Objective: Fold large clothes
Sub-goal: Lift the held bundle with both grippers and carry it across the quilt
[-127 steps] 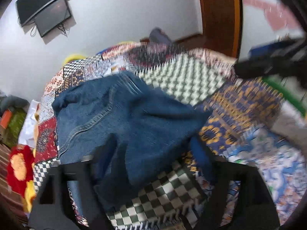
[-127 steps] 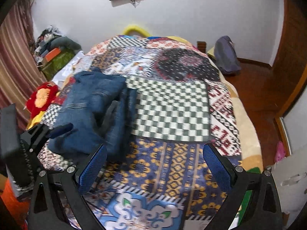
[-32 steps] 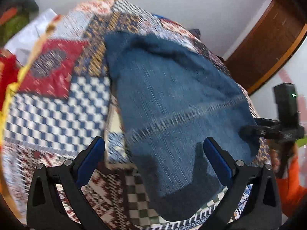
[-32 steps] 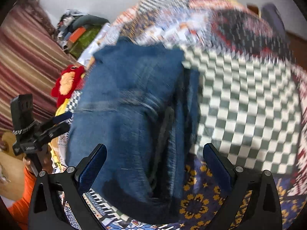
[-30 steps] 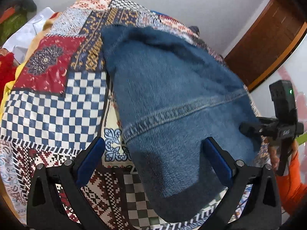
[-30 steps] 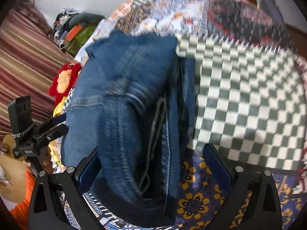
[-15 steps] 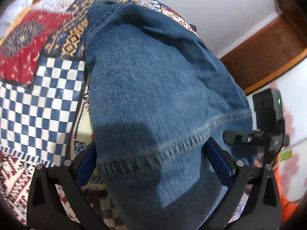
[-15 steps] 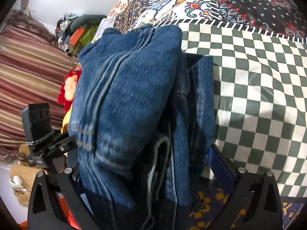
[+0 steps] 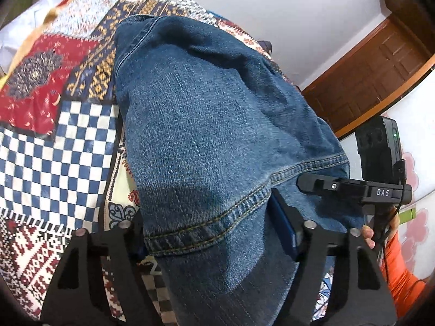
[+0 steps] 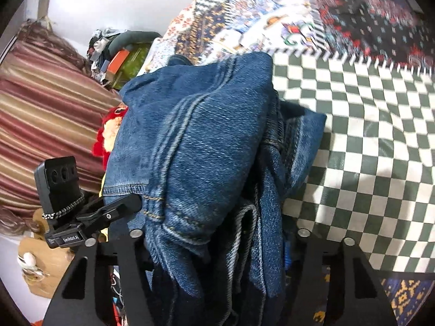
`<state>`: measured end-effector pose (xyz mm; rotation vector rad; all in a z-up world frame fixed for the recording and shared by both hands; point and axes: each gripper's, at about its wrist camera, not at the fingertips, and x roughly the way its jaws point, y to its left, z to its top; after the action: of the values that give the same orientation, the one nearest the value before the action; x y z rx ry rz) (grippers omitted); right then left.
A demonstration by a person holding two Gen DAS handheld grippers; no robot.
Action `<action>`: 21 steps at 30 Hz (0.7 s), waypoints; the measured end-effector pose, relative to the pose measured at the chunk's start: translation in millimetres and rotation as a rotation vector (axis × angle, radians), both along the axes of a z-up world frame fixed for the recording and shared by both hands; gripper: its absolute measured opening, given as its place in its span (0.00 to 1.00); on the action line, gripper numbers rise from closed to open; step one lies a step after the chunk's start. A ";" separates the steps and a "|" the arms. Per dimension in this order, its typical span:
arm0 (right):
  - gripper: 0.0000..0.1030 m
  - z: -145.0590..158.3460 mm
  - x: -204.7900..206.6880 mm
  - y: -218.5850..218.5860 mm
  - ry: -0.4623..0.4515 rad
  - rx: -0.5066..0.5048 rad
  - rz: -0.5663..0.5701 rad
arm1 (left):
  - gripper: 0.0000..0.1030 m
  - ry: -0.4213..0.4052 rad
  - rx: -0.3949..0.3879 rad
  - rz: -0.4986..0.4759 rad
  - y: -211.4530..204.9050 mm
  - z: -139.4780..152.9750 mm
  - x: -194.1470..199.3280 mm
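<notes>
- Jeans (image 9: 206,141): blue denim, bunched in a thick folded bundle on the patchwork bedspread (image 9: 54,146). In the left wrist view they run from about 11 o'clock down to 6 o'clock and fill most of the middle.
- Left gripper (image 9: 214,233): jaws are closing, with the hem end of the jeans sitting right between them. The blue pad on the right finger (image 9: 282,225) looks to be right against the denim, the left finger is mostly hidden by fabric, so can't really say it's clamped yet.
- Right gripper (image 10: 217,247): same deal, jaws closing with a stack of denim layers between them. Both fingertips are buried behind the cloth, so honestly can't tell if the pads are pressing.
- From the right wrist view the jeans (image 10: 195,146) lie left of center, with the green-and-white checked patch of the bedspread (image 10: 367,141) out at 3 o'clock.
- Each gripper shows up in the other's camera: the right one at 3 o'clock, tip touching the jeans, held by a hand (image 9: 380,231) with an orange sleeve (image 9: 399,271); the left one at 8 o'clock, tip at the hem.
- Striped curtain (image 10: 40,125) at 9 o'clock in the right view, wooden door (image 9: 375,62) at 2 o'clock in the left view.
</notes>
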<state>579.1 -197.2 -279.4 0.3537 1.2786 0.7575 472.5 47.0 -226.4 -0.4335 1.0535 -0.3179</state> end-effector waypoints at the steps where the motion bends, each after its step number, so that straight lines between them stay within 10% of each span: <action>1: 0.53 6.4 -2.1 1.8 -0.014 0.002 0.006 | 0.67 -0.011 0.003 -0.002 1.8 7.4 -2.7; 21: 0.50 120.0 -77.1 95.6 -0.185 0.072 0.127 | 0.63 -0.160 0.047 0.110 88.4 106.6 -101.4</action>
<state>501.9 -101.5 -159.4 0.2561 1.1092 0.9247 371.1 135.5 -119.8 -0.4145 0.8760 -0.2257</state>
